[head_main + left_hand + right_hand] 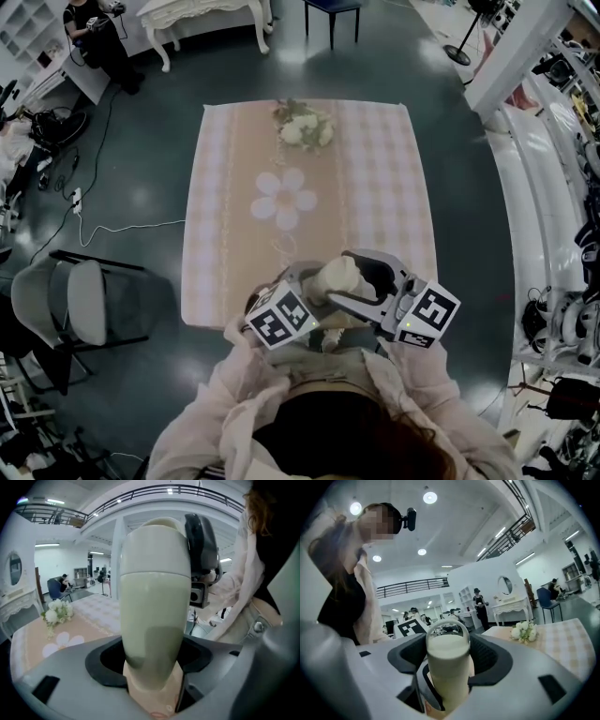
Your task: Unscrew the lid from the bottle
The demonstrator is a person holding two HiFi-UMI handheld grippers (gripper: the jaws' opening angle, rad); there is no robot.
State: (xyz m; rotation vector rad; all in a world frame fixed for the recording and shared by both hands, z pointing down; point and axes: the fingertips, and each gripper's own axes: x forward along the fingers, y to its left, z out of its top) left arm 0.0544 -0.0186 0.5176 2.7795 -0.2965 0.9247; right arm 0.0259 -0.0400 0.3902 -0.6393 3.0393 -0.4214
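Bottle (152, 620), one, clamped by left gripper (152, 665) fingers; right gripper (447, 665) fingers closed on its single lid (154, 545).

Cream bottle (152, 597), pink-and-white checked tablecloth (375, 187).

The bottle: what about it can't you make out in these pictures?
Bottle base: left gripper view, buried between the left gripper's jaws.
How far the lid is unscrewed: all views, since the lid itself covers the joint inside.
Bottle's body: head view, mostly behind the right gripper and the left one.
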